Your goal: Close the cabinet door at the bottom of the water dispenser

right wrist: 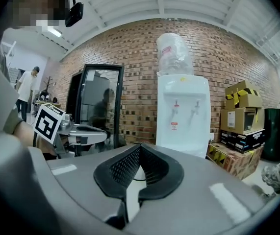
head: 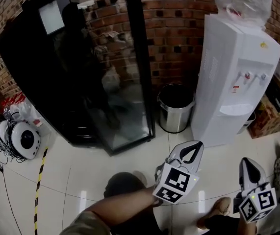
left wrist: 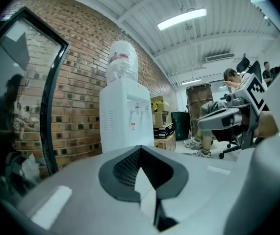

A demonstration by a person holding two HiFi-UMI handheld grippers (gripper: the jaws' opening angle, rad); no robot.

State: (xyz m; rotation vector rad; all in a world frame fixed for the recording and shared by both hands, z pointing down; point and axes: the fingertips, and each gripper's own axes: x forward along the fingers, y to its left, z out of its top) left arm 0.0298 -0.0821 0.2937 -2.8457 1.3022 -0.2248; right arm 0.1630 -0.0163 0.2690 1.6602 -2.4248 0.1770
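Observation:
The white water dispenser (head: 233,82) stands against the brick wall at the right, a bagged bottle on top and its taps facing the lower right. Its bottom cabinet door is not clearly shown; the lower front is hidden behind my jaws in both gripper views. My left gripper (head: 197,145) hovers over the floor just short of the dispenser's base, shut and empty. To its right my right gripper (head: 245,161) is also shut with nothing in it. The dispenser (left wrist: 125,116) shows ahead of the left gripper (left wrist: 140,150), and the dispenser (right wrist: 183,114) also lies ahead of the right gripper (right wrist: 140,147).
A tall black glass-door cooler (head: 81,67) fills the left. A steel bin (head: 175,106) sits between it and the dispenser. Cardboard boxes (head: 269,119) are stacked right of the dispenser. A white round device with cables (head: 22,138) lies at far left. A seated person (left wrist: 233,97) is behind.

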